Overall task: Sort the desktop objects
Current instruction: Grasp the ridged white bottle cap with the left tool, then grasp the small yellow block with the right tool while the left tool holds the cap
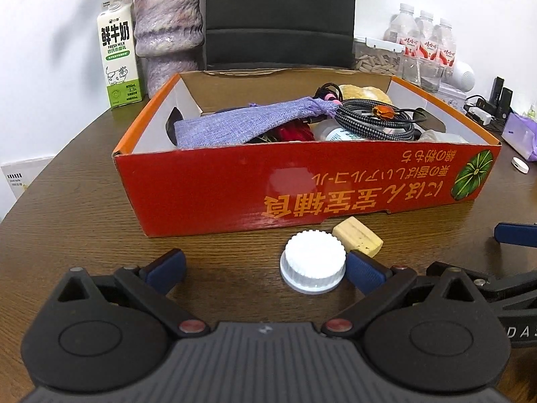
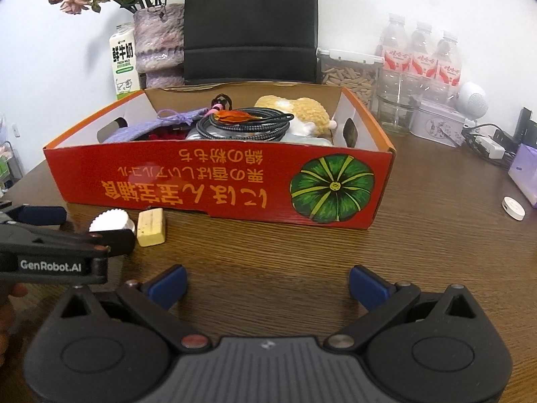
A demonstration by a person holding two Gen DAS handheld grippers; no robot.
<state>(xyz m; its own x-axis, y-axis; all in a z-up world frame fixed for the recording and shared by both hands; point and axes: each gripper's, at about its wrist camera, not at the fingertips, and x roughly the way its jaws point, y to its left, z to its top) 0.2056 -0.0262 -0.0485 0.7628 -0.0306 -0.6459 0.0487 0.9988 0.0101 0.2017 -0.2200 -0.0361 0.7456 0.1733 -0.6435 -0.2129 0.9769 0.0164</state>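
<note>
Left wrist view: the red box (image 1: 302, 181) fills the middle of the frame, already loaded with a purple pouch (image 1: 248, 124) and a coiled cable (image 1: 376, 117), so it looks like the sorting bin. Just below its front wall, a white cap (image 1: 313, 262) and a yellow block (image 1: 357, 241) lie on the table (image 1: 84, 208), seemingly yet to be sorted. The left gripper (image 1: 265, 268) at lower centre is spread wide and holds nothing; its right finger (image 1: 364, 270) sits just beside the cap, perhaps touching it, and the left finger is well apart.

Right wrist view: the box sits at centre, the block and cap at left under its front wall, the left gripper partly covering the cap. The right gripper (image 2: 266, 285) at lower centre is wide open over bare table, holding and touching nothing.
</note>
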